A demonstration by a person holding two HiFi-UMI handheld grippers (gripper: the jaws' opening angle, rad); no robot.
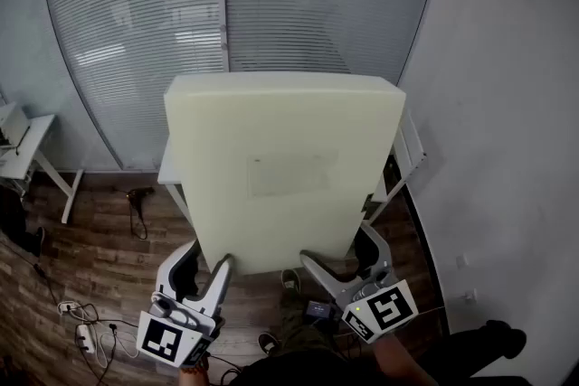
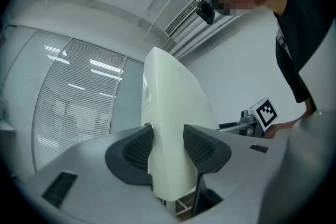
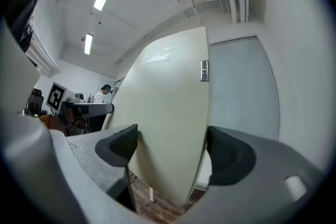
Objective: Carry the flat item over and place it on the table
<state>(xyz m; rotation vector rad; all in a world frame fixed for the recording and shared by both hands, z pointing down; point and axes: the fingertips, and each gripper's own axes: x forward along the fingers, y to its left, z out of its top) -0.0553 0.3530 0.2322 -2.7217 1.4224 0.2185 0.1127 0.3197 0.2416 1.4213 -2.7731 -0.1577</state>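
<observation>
At the far left of the head view I see a small white desk (image 1: 25, 147) near the glass wall with closed blinds (image 1: 136, 32), and under it a dark wooden floor (image 1: 99, 258) with cables and a power strip (image 1: 85, 339). My left gripper (image 1: 204, 265) is clamped on the near edge of the cream foam panel (image 1: 285, 167); in the left gripper view both ribbed pads (image 2: 140, 147) press on its two faces. The panel is thick and pale, with a faint rectangular patch (image 1: 291, 172) in the middle. I hold it tilted up over a white table (image 1: 166, 169) and it hides most of the top; I cannot tell if it touches the table. My right gripper (image 1: 344, 259) also grips the near edge, with the panel filling the space between its jaws. At the right is a plain grey wall (image 1: 507, 104). In the right gripper view, a person (image 3: 105, 93) stands far behind at another desk.
</observation>
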